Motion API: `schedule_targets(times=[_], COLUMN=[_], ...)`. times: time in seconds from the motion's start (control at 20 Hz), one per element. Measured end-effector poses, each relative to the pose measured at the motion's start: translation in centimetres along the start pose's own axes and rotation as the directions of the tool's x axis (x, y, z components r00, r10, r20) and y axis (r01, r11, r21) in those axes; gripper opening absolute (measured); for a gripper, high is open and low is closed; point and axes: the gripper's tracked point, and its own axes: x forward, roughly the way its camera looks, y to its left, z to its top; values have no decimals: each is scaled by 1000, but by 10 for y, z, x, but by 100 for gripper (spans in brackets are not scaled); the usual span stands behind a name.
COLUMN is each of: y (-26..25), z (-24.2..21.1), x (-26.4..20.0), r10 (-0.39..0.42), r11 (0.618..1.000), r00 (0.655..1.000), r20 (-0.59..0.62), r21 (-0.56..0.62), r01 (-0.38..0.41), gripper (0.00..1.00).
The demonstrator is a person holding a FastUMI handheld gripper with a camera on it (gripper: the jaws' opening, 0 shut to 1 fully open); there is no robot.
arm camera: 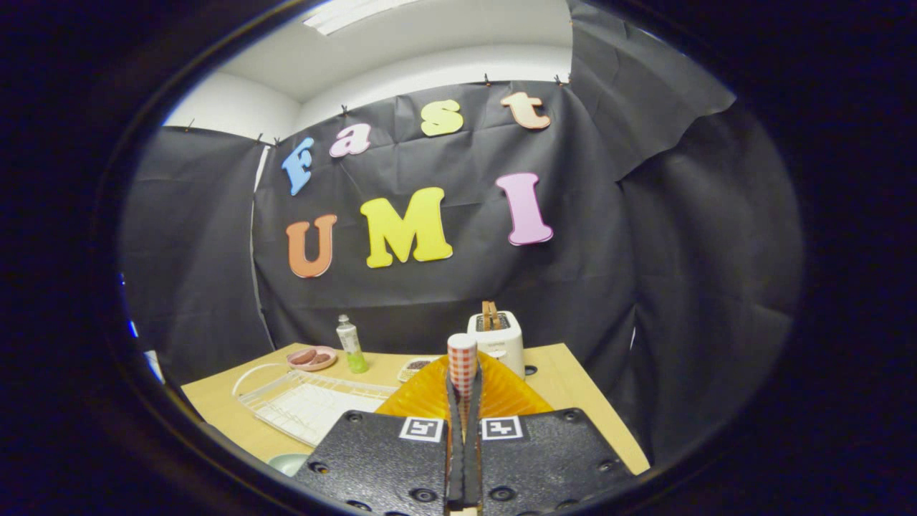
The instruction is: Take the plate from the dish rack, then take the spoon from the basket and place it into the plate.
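My gripper [464,393] is shut on a thin utensil with a red-and-white checkered end [462,362], which looks like the spoon. It stands up between the fingers, and its bowl is hidden. Just beyond and under the fingertips lies the orange ribbed plate [505,395] on the wooden table [580,401]. The white wire dish rack [308,405] lies to the left of the plate and holds nothing that I can see.
At the back of the table stand a white toaster [499,338] with toast in it, a green bottle [350,344], a pink dish [311,357] and a small tray [414,368]. A pale rounded object [289,463] shows beside the left finger block.
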Motion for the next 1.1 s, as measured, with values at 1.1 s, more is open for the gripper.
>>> schedule_targets(times=[1.1], y=[193], z=[-163], x=[-38], r10=[35], r11=[983], r00=[997], r20=[-75], r21=[181], r01=[-21], gripper=[9])
